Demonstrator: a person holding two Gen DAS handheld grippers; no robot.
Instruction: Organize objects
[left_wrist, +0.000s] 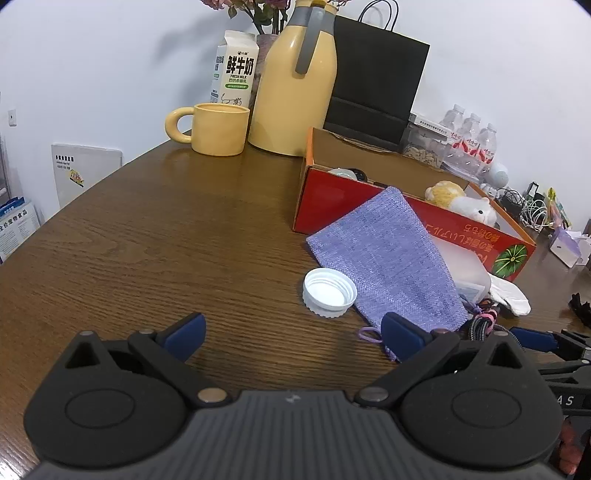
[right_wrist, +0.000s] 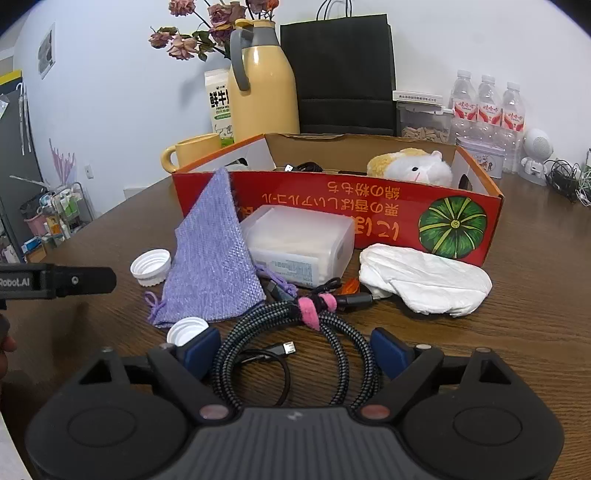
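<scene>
A red cardboard box (right_wrist: 332, 206) stands on the wooden table, with a plush hamster (right_wrist: 413, 168) inside. In front of it lie a purple cloth pouch (right_wrist: 210, 266), a translucent plastic case (right_wrist: 299, 247), a white crumpled cloth (right_wrist: 424, 277), a braided cable coil (right_wrist: 295, 339) with a pink tie, and two white caps (right_wrist: 151, 266) (right_wrist: 186, 330). My right gripper (right_wrist: 295, 350) is open, its fingers either side of the cable coil. My left gripper (left_wrist: 291, 332) is open and empty, just short of a white cap (left_wrist: 329, 291) and the pouch (left_wrist: 388, 266); its right fingertip overlaps the pouch's near corner.
A yellow mug (left_wrist: 218, 127), yellow thermos jug (left_wrist: 295, 81), milk carton (left_wrist: 234, 66) and black paper bag (left_wrist: 373, 81) stand behind the box (left_wrist: 406, 218). Water bottles (right_wrist: 487, 107), a seed container (right_wrist: 421, 122) and tangled cables (right_wrist: 565, 177) sit at the back right.
</scene>
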